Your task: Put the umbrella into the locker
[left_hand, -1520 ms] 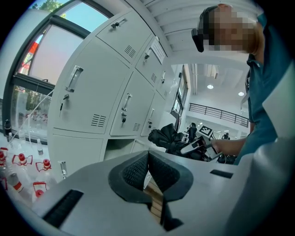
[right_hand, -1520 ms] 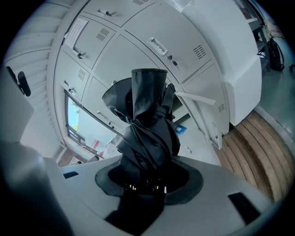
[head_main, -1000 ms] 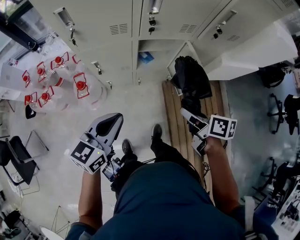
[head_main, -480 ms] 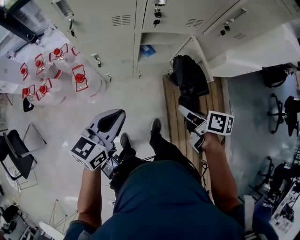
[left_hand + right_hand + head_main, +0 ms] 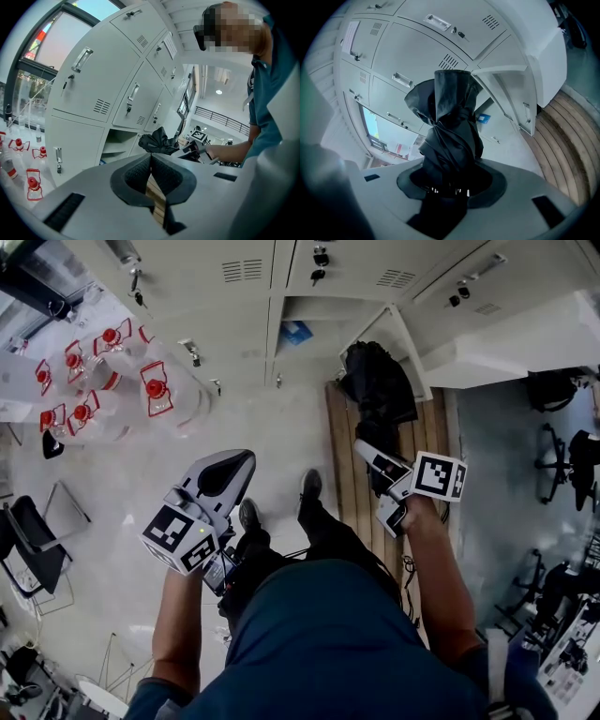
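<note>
The right gripper (image 5: 382, 486) has its jaws clamped on the lower end of a folded black umbrella (image 5: 380, 390). In the right gripper view the umbrella (image 5: 450, 122) rises from between the jaws of the gripper (image 5: 450, 186) and points toward the lockers. It hangs over the wooden slats (image 5: 345, 442), near the open locker (image 5: 314, 313) but outside it. The locker's door (image 5: 401, 345) stands swung out to the right, and a small blue item (image 5: 294, 331) lies inside. The left gripper (image 5: 230, 470) is over the floor (image 5: 272, 442), well apart from the umbrella, its jaws (image 5: 151, 171) closed together with nothing between them. Red-capped bottles (image 5: 155, 395) stand at the left.
</note>
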Available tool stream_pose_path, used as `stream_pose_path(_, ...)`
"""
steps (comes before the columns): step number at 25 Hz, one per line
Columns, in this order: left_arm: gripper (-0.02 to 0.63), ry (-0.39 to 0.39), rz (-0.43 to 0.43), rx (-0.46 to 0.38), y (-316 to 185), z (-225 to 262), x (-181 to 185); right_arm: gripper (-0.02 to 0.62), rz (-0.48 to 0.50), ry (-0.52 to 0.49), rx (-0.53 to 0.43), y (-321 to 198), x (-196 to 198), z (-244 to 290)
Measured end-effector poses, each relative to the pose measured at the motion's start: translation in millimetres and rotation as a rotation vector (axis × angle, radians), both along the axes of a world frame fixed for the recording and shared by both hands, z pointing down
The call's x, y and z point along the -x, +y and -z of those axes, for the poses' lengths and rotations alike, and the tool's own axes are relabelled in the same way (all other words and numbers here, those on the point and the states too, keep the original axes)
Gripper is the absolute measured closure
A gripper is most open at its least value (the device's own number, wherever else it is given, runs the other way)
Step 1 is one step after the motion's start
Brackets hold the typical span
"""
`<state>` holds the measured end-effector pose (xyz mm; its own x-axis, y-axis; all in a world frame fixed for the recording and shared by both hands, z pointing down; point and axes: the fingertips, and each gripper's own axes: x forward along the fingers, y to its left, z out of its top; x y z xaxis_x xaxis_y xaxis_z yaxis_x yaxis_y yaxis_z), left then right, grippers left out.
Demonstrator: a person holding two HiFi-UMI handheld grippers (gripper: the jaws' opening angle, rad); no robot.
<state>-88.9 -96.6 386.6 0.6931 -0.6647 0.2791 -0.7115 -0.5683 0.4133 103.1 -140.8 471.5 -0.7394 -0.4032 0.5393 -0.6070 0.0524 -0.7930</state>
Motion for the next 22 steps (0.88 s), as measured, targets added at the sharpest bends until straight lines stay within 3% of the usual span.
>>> stream_pose_path(22,0.588,-0.026,0.025,0.024,-4,-13,13,0.403,-0.051,0.043,0.026,-35,-12,-44)
